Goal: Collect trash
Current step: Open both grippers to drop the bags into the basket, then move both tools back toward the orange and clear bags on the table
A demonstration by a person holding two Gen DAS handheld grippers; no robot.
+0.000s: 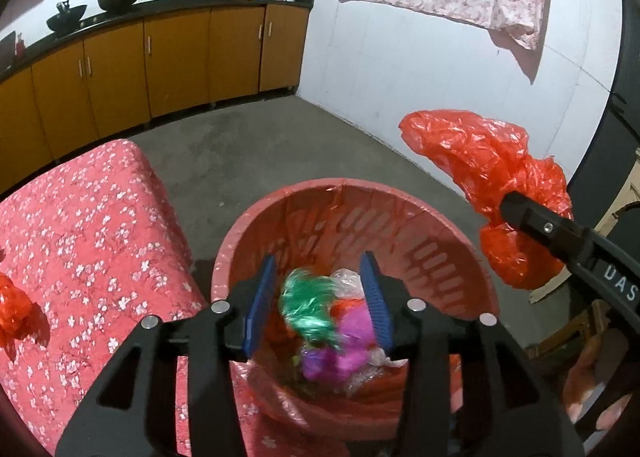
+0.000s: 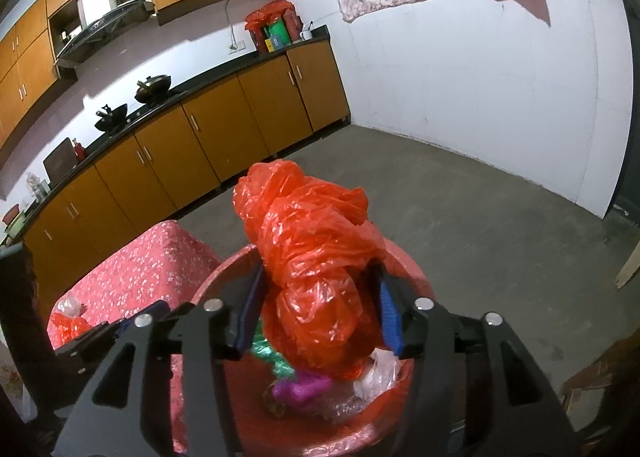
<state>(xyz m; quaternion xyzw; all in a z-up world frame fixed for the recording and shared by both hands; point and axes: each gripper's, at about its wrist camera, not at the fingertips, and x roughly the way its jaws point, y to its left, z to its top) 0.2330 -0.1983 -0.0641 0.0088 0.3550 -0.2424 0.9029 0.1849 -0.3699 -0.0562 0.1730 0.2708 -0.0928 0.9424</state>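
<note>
The left gripper [image 1: 316,305] hangs open over the pink basket [image 1: 452,225], a green wrapper [image 1: 306,307] dropping loose between its pads. The right gripper [image 2: 318,311] pinches a red plastic bag [image 2: 312,257] above the rim; I'd say it only needs to let go squarely over the basket

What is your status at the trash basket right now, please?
Left gripper open over pink basket, green wrapper dropping. Right gripper around red bag. Nothing blocking.

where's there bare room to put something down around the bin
Most of the flowered tabletop left of the pink bin is bare; only a red bag sits at its left edge. The grey floor toward the cabinets is open. The bin itself is crowded with wrappers.
</note>
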